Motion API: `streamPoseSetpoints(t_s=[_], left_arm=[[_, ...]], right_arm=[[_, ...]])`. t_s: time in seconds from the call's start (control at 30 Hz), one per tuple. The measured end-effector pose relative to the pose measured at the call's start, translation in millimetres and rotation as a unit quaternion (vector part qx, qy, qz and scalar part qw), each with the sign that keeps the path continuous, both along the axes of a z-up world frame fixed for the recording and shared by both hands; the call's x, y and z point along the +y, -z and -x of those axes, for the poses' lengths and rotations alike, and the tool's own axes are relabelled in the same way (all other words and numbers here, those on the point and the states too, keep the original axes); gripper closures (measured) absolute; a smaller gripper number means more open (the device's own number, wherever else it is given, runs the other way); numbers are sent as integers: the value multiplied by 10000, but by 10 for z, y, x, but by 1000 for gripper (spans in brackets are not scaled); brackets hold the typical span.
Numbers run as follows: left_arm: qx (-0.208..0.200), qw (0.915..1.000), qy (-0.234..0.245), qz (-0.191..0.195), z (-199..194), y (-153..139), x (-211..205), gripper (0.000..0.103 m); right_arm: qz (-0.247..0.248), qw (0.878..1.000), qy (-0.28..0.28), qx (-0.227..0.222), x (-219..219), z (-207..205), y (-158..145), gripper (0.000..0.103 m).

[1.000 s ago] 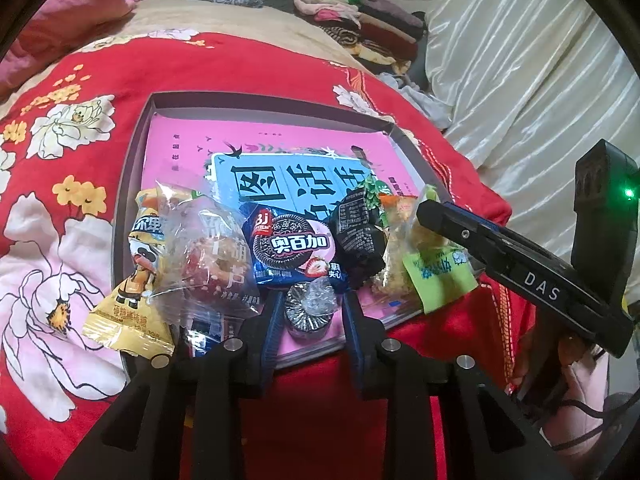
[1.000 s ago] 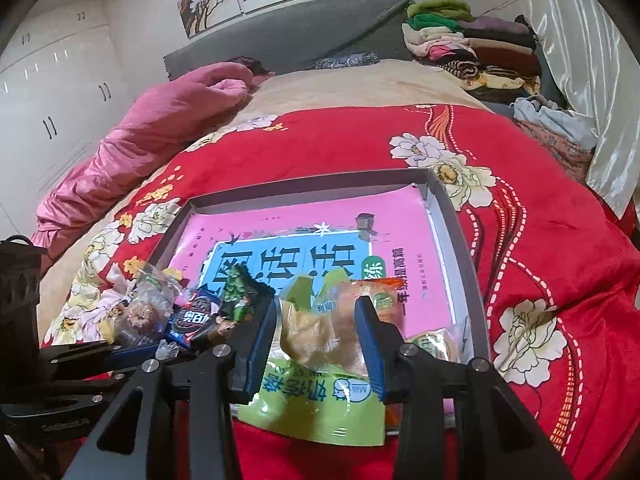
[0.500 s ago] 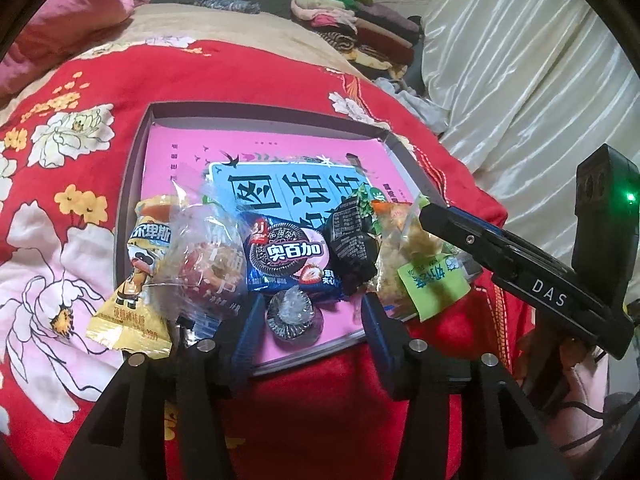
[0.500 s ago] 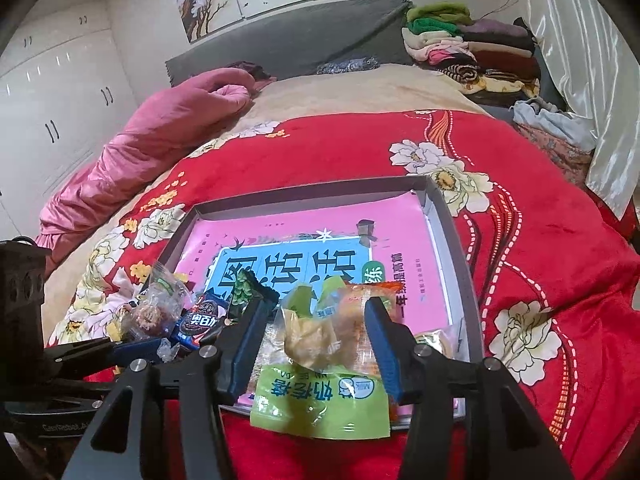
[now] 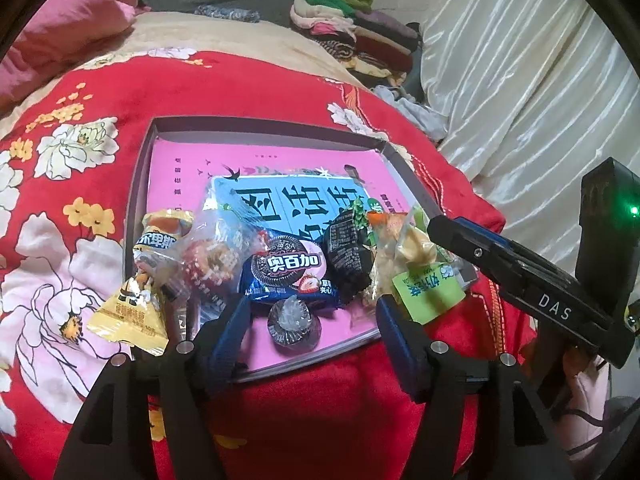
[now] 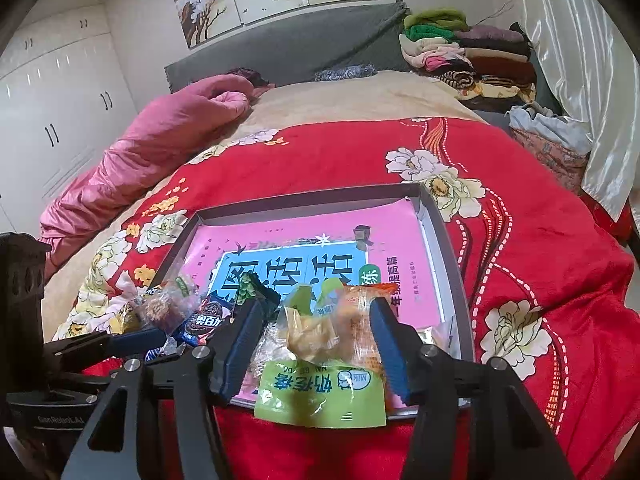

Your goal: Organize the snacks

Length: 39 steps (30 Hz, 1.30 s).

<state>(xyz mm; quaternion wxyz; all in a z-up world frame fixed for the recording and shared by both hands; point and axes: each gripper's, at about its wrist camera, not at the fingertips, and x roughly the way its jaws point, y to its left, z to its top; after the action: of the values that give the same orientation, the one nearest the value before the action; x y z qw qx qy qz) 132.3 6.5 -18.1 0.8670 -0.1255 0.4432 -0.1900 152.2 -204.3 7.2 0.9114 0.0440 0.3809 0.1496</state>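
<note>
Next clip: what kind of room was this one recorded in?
Most likely a bedroom. The snack tray sits on a bed with a red floral quilt; behind it are a grey headboard, a stack of folded clothes and white wardrobe doors.

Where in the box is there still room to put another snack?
The far half of the pink book in the grey box is bare, up to the far wall. The strip along the right wall is mostly bare too. The near edge is crowded: cookie pack, foil candy, black packet and green bag lie in a row.
</note>
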Motion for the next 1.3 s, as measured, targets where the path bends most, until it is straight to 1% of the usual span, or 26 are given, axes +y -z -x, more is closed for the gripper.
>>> streamPoseSetpoints(t_s=[0.13,0.27,0.3,0.33,0.37,0.5,0.73,0.83,1.03,1.17,1.3], left_arm=[[-101,9999,-19,-38,17,-44,1,33],[-186,9998,-43,-71,34,-81,8,32],[-198,9998,-48,-74,37,-88,7,30],[-225,9997,-56,-81,41,-98,11,25],[-263,9996,-68,-97,50,-111,13,25],[-315,9994,-88,-93,63,-156,14,24],[-429,9989,-167,-73,119,-248,46,23],[-458,9987,-201,-29,138,-278,76,22],[-551,9978,-330,-141,206,-314,91,22],[-628,9966,-376,-368,277,-318,45,22],[-663,9961,-409,-424,363,-338,39,22]], right_arm=[[21,10000,7,-36,10,24,-21,46],[75,9999,21,-106,16,48,-51,39],[77,9999,21,-112,16,51,-56,38],[83,9999,29,-118,14,52,-60,38],[102,9998,50,-132,10,56,-66,38],[139,9997,87,-181,-5,77,-92,33],[209,9994,105,-268,-14,134,-129,31],[190,9992,82,-328,-14,186,-152,28],[204,9987,-11,-466,24,321,-202,25],[268,9984,-10,-492,51,368,-231,25],[350,9978,12,-556,50,437,-275,24]])
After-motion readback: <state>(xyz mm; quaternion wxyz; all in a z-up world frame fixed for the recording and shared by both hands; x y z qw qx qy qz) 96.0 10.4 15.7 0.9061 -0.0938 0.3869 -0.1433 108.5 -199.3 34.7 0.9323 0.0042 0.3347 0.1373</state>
